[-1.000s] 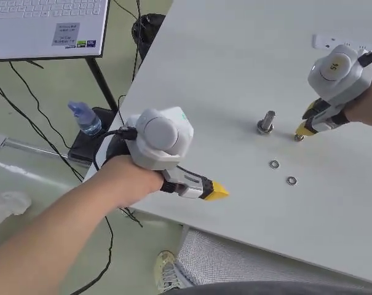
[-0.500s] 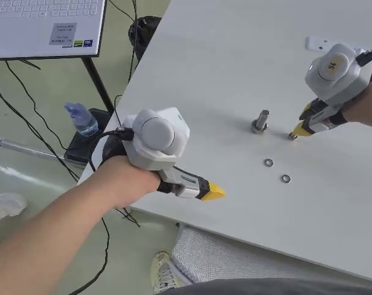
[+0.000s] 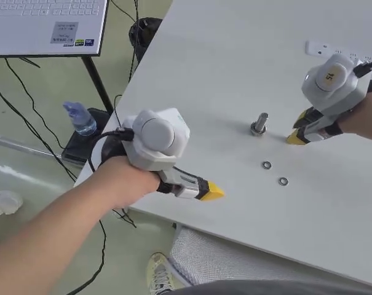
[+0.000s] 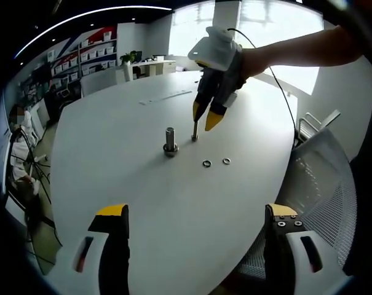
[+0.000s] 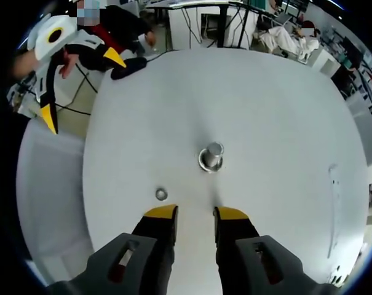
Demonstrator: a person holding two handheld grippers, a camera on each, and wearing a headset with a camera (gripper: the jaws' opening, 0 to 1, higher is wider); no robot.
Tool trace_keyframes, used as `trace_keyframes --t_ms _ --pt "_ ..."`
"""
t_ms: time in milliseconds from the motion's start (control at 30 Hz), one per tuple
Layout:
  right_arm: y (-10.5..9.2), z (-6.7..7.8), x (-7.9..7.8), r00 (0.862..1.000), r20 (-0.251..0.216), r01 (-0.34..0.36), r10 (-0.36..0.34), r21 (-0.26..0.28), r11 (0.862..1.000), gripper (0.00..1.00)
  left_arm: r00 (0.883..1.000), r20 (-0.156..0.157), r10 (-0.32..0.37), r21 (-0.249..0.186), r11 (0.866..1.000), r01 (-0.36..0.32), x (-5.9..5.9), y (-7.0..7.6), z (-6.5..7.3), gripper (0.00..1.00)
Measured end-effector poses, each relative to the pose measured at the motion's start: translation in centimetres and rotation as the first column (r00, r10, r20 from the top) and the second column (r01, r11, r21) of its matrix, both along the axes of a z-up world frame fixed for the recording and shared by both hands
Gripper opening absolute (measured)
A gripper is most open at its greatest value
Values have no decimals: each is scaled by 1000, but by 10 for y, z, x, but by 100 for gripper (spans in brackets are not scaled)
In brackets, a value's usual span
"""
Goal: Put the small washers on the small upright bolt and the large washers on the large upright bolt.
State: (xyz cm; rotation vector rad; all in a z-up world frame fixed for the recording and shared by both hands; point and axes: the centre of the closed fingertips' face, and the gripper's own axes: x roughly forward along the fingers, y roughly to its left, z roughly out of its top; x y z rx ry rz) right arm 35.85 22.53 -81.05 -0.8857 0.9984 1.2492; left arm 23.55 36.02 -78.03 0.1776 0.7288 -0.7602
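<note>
Hovering | right tongs [image 3: 296, 137] narrowly parted, tips down beside large bolt [image 3: 259, 123] | left tongs [image 3: 211, 192] spread

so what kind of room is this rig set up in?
Likely an open office or meeting space rather than a workshop: a big white table, a laptop beside it, a mesh office chair, and shelves along the far wall.

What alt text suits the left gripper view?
On a white table, the right gripper hovers close by a small upright bolt, near a large bolt and two loose washers. The left gripper has its jaws wide open.
</note>
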Motion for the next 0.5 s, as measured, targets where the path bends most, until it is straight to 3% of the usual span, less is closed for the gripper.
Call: trace_keyframes --t_ms 200,500 --pt "3 -4 -24 1000 -22 -13 13 -2 1000 25 1000 -2 -3 -1 1000 3 -2 0 -1 91" --pt "6 -4 -46 999 -34 -26 26 -7 1000 25 1000 2 -9 3 1000 9 -5 1 0 91"
